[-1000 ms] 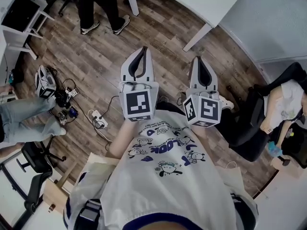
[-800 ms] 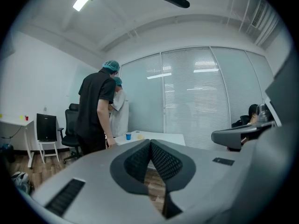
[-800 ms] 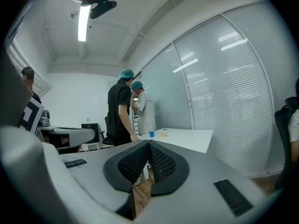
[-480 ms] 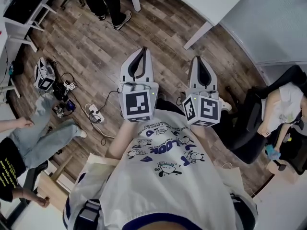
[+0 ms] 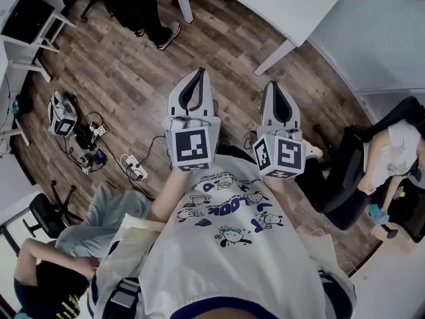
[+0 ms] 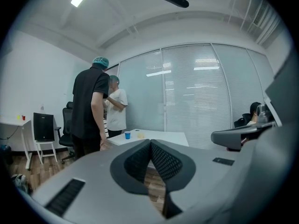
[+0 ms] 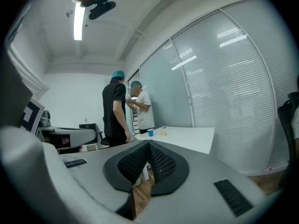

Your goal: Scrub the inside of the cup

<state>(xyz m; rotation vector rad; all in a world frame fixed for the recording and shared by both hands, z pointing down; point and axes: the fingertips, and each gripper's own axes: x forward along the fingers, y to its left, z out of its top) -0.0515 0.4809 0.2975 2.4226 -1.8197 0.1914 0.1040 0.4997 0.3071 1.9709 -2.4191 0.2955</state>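
Two hand-held grippers reach forward from your torso, side by side and apart, above the wood floor [image 5: 133, 78]. Each points nearly level.

Your left gripper [image 5: 197, 73] has its jaws fully together. In the left gripper view the meshed pads meet along a single seam with nothing between them. Your right gripper [image 5: 275, 86] is closed in the same way, pad against pad, and holds nothing. Both marker cubes sit close to your chest.

The blue cup [image 6: 127, 135] stands upright on the white table [image 6: 168, 136] across the room, well apart from both grippers and touched by neither. A small yellow object [image 6: 140, 135] lies just beside it on the tabletop; what it is cannot be made out.

A person in a black top [image 6: 88, 108] stands at the near end of that table, one hand at its edge. A person in a white top [image 6: 117, 111] stands just behind, partly hidden by the first.

In the head view a power strip [image 5: 136, 169] with trailing cables lies on the floor to the left of your left gripper. A seated person [image 5: 388, 158] occupies a chair at the right edge.
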